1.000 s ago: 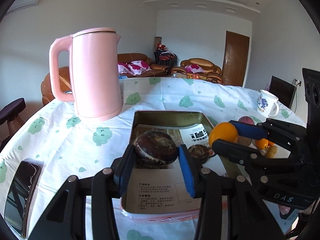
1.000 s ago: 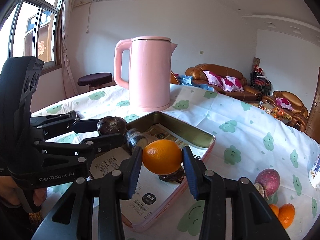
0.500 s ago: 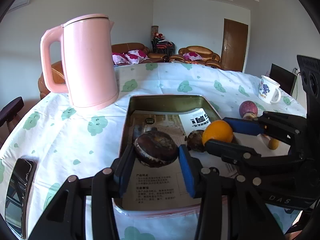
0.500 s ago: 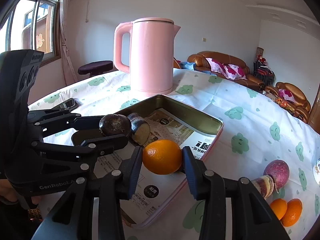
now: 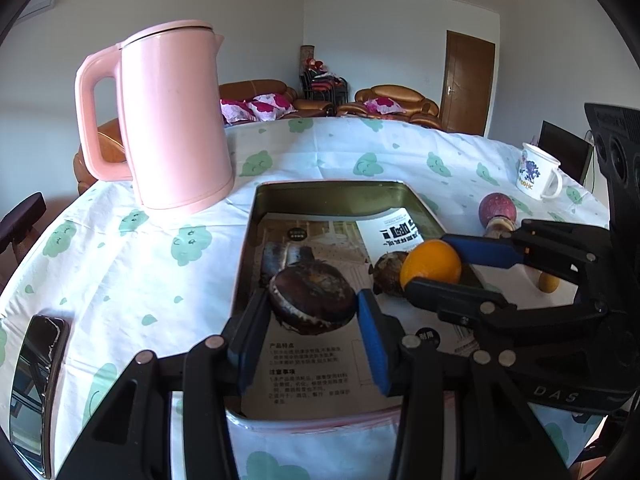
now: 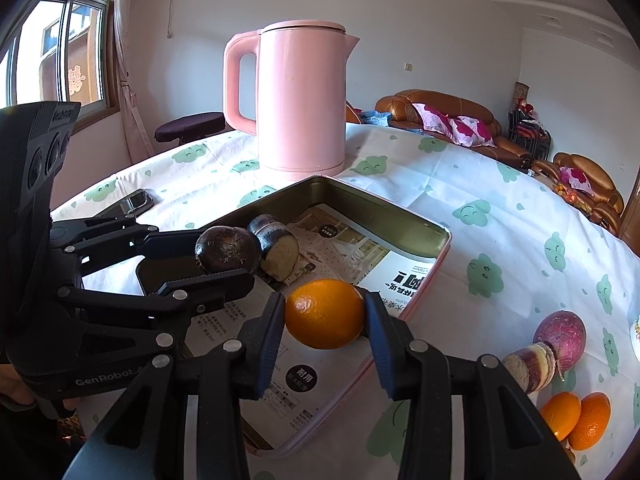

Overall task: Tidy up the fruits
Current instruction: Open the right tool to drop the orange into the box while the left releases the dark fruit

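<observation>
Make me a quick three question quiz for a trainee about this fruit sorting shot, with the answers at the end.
1. True or false: the right gripper is shut on the orange.
2. What does the left gripper hold? A) a mug B) a dark round fruit C) a phone
3. Fill in: both held fruits hang over the paper-lined metal ____.

Key:
1. True.
2. B, the dark round fruit.
3. The tin; the pink kettle stands on the table behind it.
</observation>
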A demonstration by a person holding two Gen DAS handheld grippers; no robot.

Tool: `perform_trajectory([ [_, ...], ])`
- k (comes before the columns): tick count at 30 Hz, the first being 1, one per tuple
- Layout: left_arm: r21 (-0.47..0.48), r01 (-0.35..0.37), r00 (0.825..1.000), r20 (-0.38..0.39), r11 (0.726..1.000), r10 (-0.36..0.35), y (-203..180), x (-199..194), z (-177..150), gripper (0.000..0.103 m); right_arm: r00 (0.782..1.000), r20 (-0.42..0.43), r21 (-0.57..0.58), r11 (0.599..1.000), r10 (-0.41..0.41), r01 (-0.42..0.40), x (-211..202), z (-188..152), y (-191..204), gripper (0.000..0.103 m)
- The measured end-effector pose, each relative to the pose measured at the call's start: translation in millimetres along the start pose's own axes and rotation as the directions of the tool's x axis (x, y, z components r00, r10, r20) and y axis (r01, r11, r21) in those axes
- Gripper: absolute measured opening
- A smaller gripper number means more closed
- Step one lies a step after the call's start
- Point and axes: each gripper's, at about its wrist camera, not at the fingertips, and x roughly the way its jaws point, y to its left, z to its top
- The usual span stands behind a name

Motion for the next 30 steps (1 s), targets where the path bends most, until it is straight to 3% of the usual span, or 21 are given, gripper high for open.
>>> perform_trajectory([
  [14, 0.006, -0.022, 1.0, 0.003, 1.0, 0.022, -0.3, -1.4, -0.3, 0.047, 1.0, -0.001, -0.004, 1.0, -0.004, 0.004, 0.7, 0.2, 0.9, 0.044],
  [22, 0.003, -0.063, 0.997, 0.046, 0.998, 0.063, 0.9, -11.3, 3.9, 0.058, 0.999, 0.031, 0.01, 1.0, -0.012, 0.012, -5.3, -0.6, -2.1, 0.057],
  [25, -0.002, -0.061, 0.997, 0.056, 0.998, 0.061, 0.1, -14.1, 4.3, 0.07, 0.998, 0.053, 0.009, 1.0, -0.026, 0.026, -12.9, -3.2, -3.5, 0.059],
  [29, -0.008, -0.022, 0.994, 0.11, 1.0, 0.022, -8.8, -25.8, 5.1, 0.096, 0.989, 0.067, 0.005, 0.991, -0.131, 0.131, -36.6, -15.4, -18.5, 0.059],
  [30, -0.005, -0.017, 0.991, 0.131, 1.0, 0.018, -13.3, -29.5, 5.8, 0.099, 0.986, 0.064, 0.023, 0.988, -0.153, 0.152, -43.1, -19.2, -26.4, 0.059],
])
